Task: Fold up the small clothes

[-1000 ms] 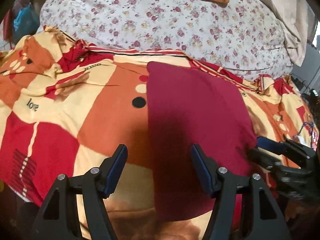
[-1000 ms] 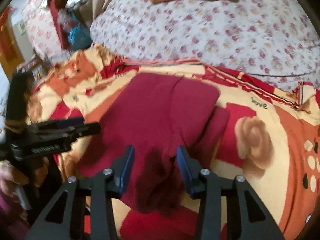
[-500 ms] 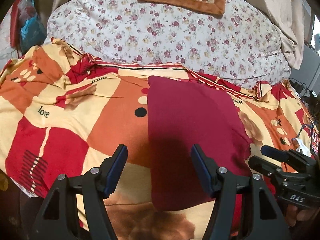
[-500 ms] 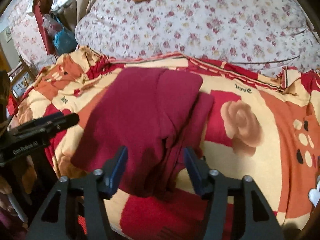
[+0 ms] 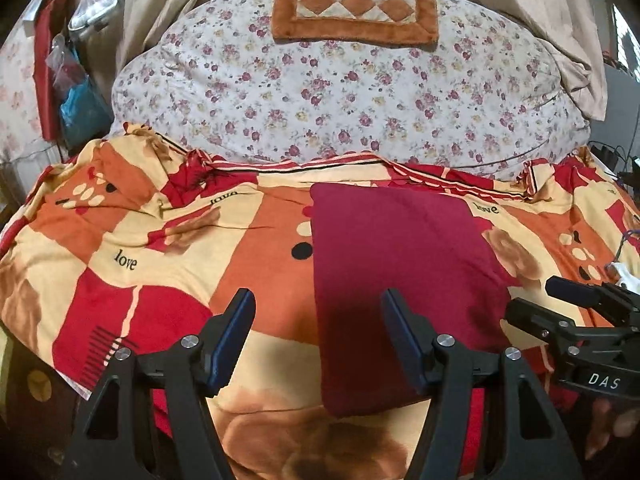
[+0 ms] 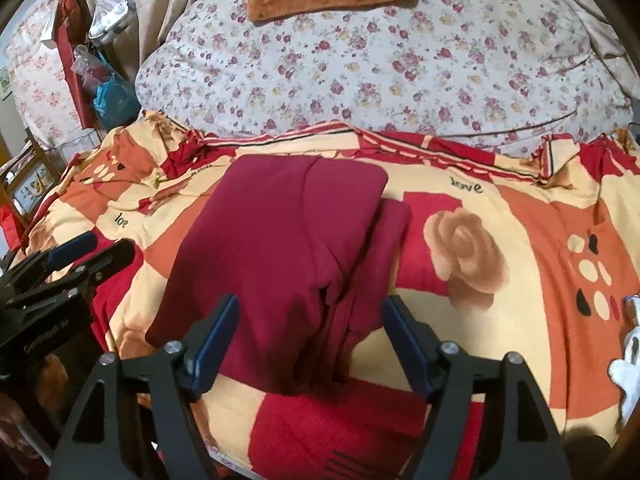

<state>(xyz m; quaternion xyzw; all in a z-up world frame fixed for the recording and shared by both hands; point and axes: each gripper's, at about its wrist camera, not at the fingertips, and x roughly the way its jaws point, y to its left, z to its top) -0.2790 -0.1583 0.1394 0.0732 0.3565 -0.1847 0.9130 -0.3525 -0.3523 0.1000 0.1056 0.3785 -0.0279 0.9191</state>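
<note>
A dark red garment lies folded into a flat rectangle on the patterned bedspread. In the right wrist view the garment shows a folded layer on top and a narrower strip along its right side. My left gripper is open and empty, held above the garment's near left edge. My right gripper is open and empty, above the garment's near end. Each gripper shows at the edge of the other's view, the right gripper and the left gripper.
A floral quilt is heaped behind the bedspread, with an orange checked mat on top. Bags hang at the far left by a curtain. A white cloth lies at the bed's right edge.
Both grippers have pulled back and up from the garment, so more of the bed shows. The right gripper's jaws have opened wider. The garment lies still.
</note>
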